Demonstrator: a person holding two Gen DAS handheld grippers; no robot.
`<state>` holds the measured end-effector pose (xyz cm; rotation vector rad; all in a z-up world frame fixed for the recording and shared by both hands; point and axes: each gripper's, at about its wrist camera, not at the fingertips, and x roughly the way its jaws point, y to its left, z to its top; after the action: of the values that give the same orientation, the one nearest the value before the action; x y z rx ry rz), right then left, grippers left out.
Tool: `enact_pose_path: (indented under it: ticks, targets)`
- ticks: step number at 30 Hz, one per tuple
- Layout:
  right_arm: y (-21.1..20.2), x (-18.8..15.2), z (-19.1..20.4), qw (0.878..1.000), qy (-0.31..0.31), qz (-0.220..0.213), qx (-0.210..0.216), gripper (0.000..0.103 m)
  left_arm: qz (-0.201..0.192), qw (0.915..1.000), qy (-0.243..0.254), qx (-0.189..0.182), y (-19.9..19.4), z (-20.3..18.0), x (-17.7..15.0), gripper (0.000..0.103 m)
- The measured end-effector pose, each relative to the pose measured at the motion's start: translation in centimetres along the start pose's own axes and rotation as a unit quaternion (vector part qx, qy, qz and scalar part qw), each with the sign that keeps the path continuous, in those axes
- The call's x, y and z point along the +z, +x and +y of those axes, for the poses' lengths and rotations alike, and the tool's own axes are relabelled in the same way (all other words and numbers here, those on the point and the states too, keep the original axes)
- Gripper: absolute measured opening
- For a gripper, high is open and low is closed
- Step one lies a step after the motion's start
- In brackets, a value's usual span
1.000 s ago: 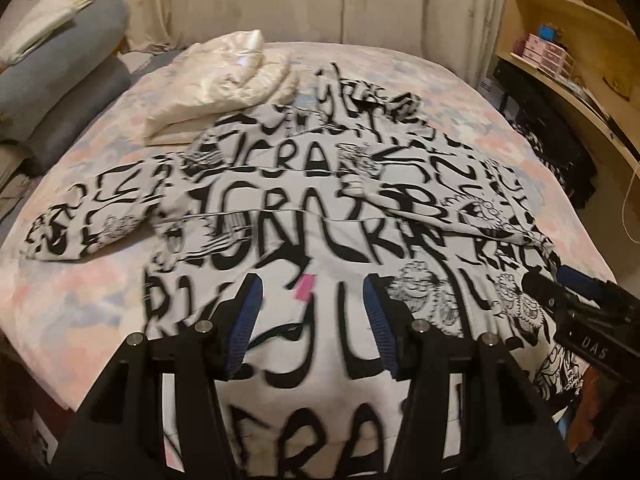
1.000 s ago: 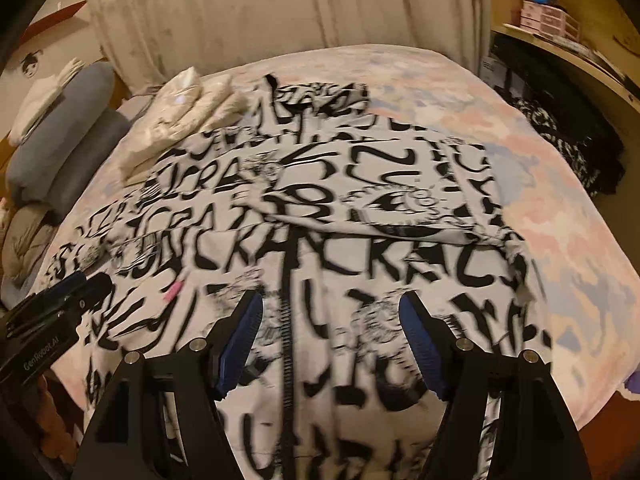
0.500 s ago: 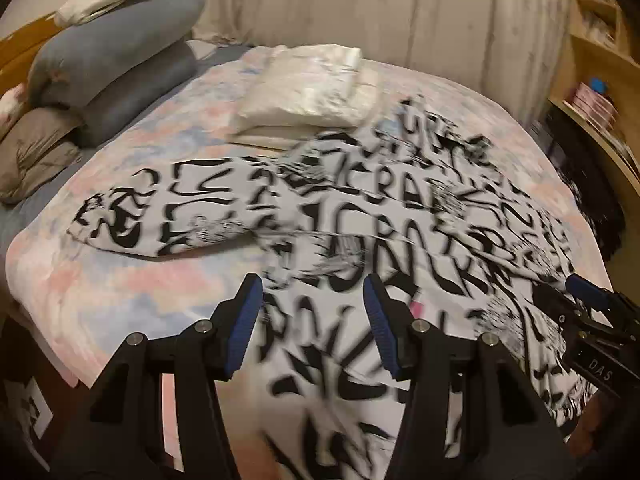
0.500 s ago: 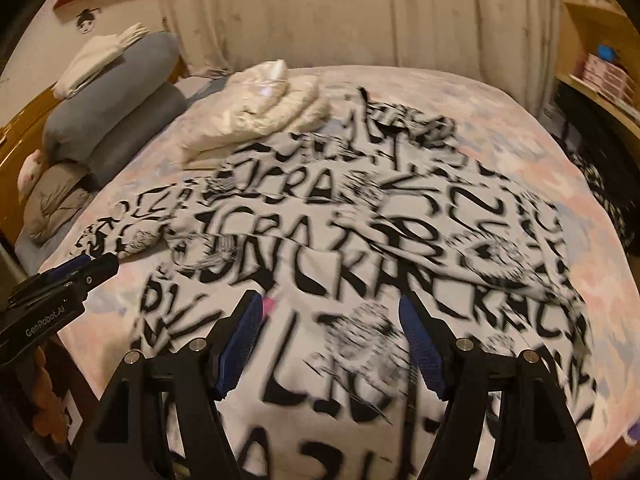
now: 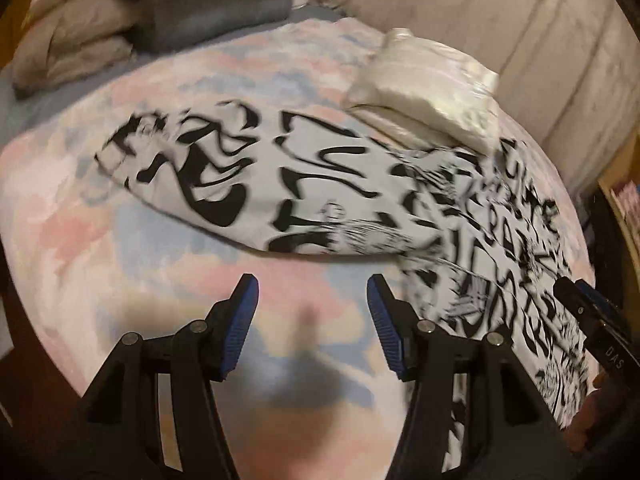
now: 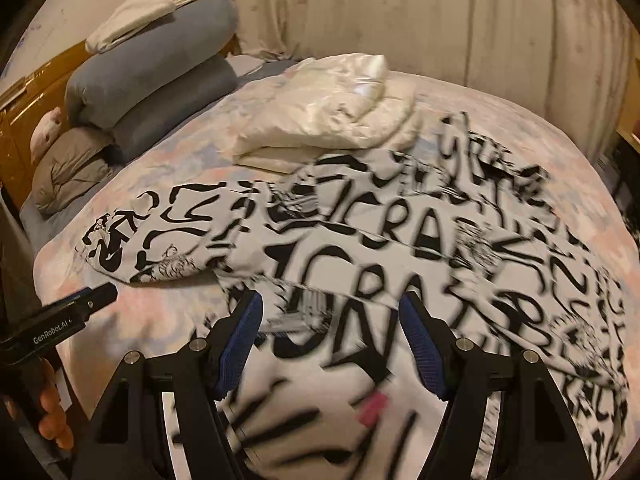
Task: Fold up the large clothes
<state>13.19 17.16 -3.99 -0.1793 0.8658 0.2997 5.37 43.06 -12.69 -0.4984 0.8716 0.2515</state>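
Note:
A large white jacket [image 6: 400, 248] printed with black lettering lies spread on the bed, one sleeve [image 5: 248, 184] stretched out to the left. My left gripper [image 5: 312, 292] hovers over bare bedspread just in front of that sleeve, its jaws opening with nothing between them. My right gripper [image 6: 332, 308] stands open over the jacket's body near the armpit, nothing between its pads. A small pink tag [image 6: 374, 404] shows on the jacket below it. The left gripper [image 6: 80, 304] pokes in at the left of the right wrist view, and the right gripper [image 5: 588, 304] at the right edge of the left wrist view.
A folded cream garment [image 6: 332, 116] rests on the pastel bedspread [image 5: 80, 264] behind the jacket. Grey and blue pillows [image 6: 152, 72] are stacked at the wooden headboard [image 6: 16, 128] on the left. A curtain [image 6: 440, 20] hangs behind the bed. A hand [image 6: 54, 416] holds the left gripper.
Both grippers have swept left across the bed. The left one has gone from over the jacket's body to bare bedspread before the sleeve; the right one now hovers near the left side of the body.

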Motion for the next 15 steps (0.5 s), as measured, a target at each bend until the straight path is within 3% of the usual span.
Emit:
enact_pose_path:
  ticks: [10, 15]
  targets:
    - [9.9, 4.1, 7.3, 0.999, -0.025, 0.008, 0.029, 0.069, 0.017, 0.9913, -0.118, -0.055, 6.3, 8.6, 2.5, 0.054]
    - [14.7, 4.8, 10.5, 0.997, -0.037, 0.031, 0.052, 0.05, 0.007, 0.9829, -0.164, -0.083, 8.3, 11.5, 3.9, 0.054]
